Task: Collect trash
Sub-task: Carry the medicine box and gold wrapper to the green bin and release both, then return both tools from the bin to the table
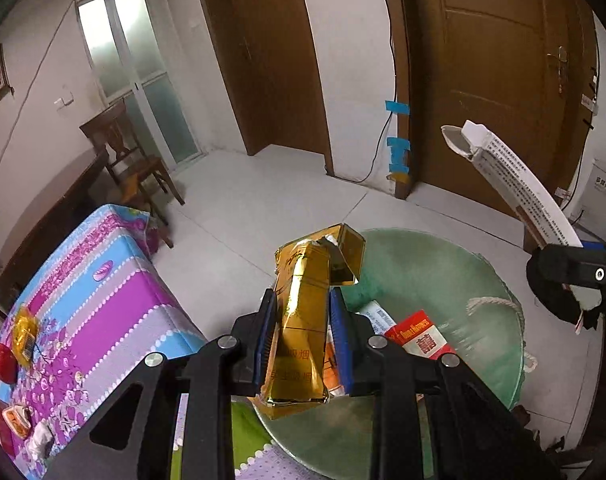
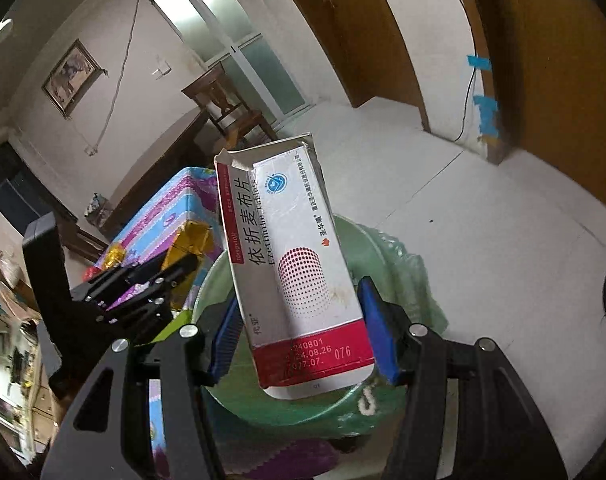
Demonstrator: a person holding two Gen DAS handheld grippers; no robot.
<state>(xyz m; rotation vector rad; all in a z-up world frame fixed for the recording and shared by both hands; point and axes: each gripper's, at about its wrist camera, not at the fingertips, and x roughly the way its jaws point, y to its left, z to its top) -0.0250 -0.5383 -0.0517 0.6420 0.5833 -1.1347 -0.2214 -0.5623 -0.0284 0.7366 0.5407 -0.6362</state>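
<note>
The left gripper is clamping a gold cigarette pack narrowly between its blue pads. The right gripper is gripping a white-and-red medicine box across wider jaws. Both are hovering above the green-lined trash bin.

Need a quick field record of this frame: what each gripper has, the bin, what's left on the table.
left gripper: shut on gold cigarette pack, lid flap open
right gripper: white-and-red medicine box between its fingers, top flap open
bin: green liner, below both grippers
in bin: red cigarette pack, other items unclear
table: gold wrapper, red round object
</note>
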